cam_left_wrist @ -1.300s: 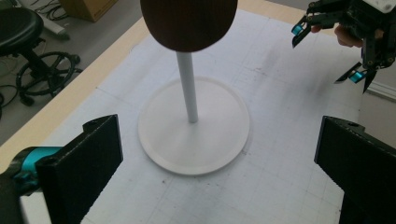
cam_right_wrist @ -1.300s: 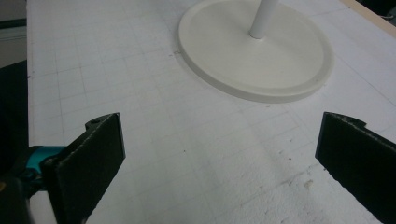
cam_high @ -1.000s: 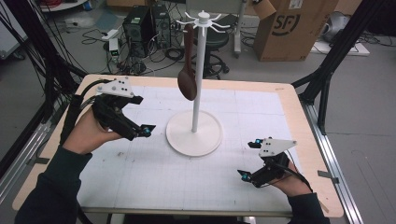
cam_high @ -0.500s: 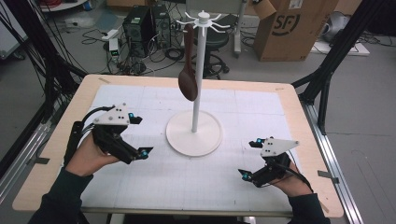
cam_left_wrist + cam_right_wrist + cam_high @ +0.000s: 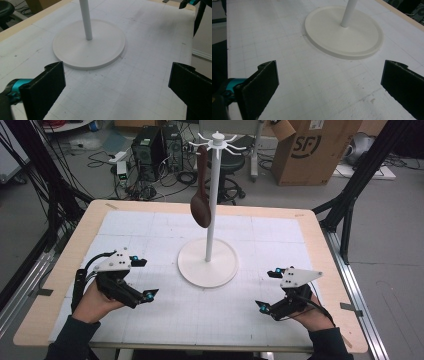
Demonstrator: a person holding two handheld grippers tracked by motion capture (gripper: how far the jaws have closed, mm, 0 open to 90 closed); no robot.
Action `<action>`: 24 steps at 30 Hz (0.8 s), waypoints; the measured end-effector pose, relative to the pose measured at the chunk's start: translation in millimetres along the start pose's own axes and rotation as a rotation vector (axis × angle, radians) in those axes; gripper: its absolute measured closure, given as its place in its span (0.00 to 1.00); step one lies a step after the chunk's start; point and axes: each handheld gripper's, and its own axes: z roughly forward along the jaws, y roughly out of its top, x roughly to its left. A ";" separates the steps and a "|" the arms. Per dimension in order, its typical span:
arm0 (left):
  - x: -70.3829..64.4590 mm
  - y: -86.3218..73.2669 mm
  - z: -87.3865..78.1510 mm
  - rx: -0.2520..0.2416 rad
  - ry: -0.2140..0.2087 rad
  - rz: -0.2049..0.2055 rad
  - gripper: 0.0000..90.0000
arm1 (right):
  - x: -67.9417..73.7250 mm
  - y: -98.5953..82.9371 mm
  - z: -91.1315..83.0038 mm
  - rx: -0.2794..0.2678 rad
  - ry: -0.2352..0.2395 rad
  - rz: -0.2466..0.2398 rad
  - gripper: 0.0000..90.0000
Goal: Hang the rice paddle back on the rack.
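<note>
- The left tool (image 5: 139,279) sat low at the near left of the surface (image 5: 310,227), gripped in the person's left hand (image 5: 92,301), jaws spread wide and holding nothing.
- In the left gripper view those two black jaws stood far apart at the bottom corners, with bare gridded mat (image 5: 140,82) between them.
- The right tool (image 5: 267,289) rested at the near right in the right hand (image 5: 311,316) — also released, its jaws well apart and empty.
- Each tool pointed inward toward the middle of the surface, and the two lay well apart from one another.
- Between them and a little farther back stood the white hanger stand (image 5: 211,200), its round base (image 5: 208,262) flat on the mat and its thin pole upright.
- The right gripper view showed that base (image 5: 344,32) just beyond the open jaws, untouched.
- A dark brown wooden spoon (image 5: 201,205) hung bowl-down from one of the hooks at the stand's top, just left of the pole — clear of both tools.
- Beyond the surface, on the floor, were a cardboard box (image 5: 312,150), a computer tower (image 5: 148,145) and loose cables.
</note>
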 end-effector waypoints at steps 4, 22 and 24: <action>2.1 -10.5 -5.3 -0.024 0.002 0.000 0.02 | -0.1 0.3 0.6 -0.004 -0.001 0.001 0.01; -5.0 -36.5 0.6 -0.088 -0.033 0.021 0.02 | -0.1 -2.4 0.7 -0.041 0.004 0.030 0.01; -5.6 -37.4 0.7 -0.101 -0.033 0.020 0.02 | 0.7 -3.0 0.7 -0.043 -0.005 0.036 0.01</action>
